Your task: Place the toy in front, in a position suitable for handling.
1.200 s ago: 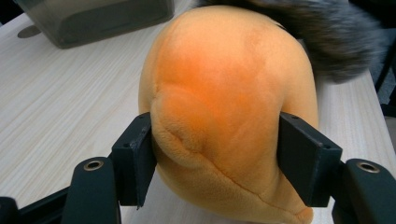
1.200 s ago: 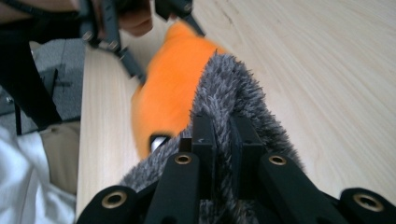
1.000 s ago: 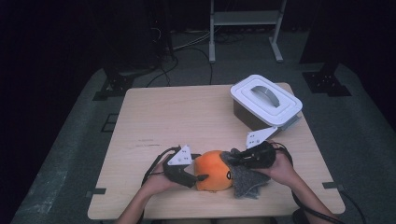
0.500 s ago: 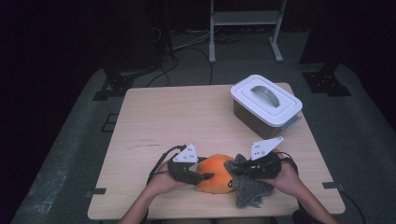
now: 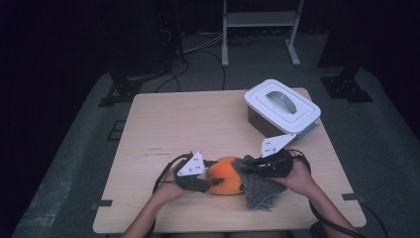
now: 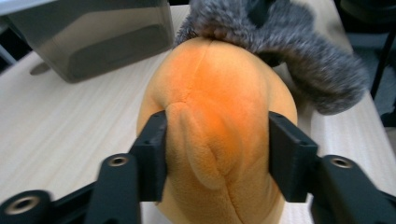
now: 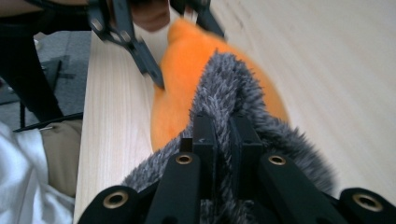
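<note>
1. The wooden table [image 5: 198, 124] spreads in front of me, and my forearms come in from its six o'clock edge.
2. A white lidded box [image 5: 281, 105] stands toward two o'clock on the table, well apart from my hands; its lid is on, with a grey handle on top.
3. The orange plush toy [image 5: 225, 174] lies near the six o'clock edge, between my two tools.
4. A grey furry cloth [image 5: 257, 187] drapes over the toy's three o'clock side and spills down onto the table toward five o'clock.
5. My left gripper [image 5: 199, 182] sits at the toy's nine o'clock side. Its jaws have just been opening a little, yet the left gripper view has both pads [image 6: 154, 149] pressed into the orange plush, which bulges between them, so I am holding the toy.
6. My right gripper [image 5: 247, 166] comes in from three o'clock. Its jaws are pinched tight on a fold of the grey fur, which rides up between them.
</note>
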The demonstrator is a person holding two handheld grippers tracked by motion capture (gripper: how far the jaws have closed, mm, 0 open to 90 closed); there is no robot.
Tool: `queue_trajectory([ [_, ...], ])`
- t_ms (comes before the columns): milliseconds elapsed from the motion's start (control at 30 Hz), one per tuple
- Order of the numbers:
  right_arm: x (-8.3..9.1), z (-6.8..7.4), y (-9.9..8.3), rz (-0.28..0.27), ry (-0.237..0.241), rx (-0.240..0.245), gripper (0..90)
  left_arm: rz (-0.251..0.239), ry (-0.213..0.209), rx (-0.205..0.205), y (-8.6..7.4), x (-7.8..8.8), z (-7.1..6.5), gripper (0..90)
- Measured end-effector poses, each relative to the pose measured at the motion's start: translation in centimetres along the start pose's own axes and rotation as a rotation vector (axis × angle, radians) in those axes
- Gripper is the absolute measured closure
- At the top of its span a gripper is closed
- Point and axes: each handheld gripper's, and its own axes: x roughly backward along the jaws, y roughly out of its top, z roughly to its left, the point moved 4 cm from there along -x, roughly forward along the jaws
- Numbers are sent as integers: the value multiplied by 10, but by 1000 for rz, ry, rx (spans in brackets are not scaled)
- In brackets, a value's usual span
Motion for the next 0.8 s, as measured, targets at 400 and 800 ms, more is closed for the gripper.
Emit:
queue_trajectory([
  [400, -6, 10, -3, 13, -4, 36, 820, 32, -10, 44, 0, -3, 2, 381],
  [800, 9, -7, -47, 5, -15, -109, 820, 19, -15, 26, -2, 0, -3, 380],
])
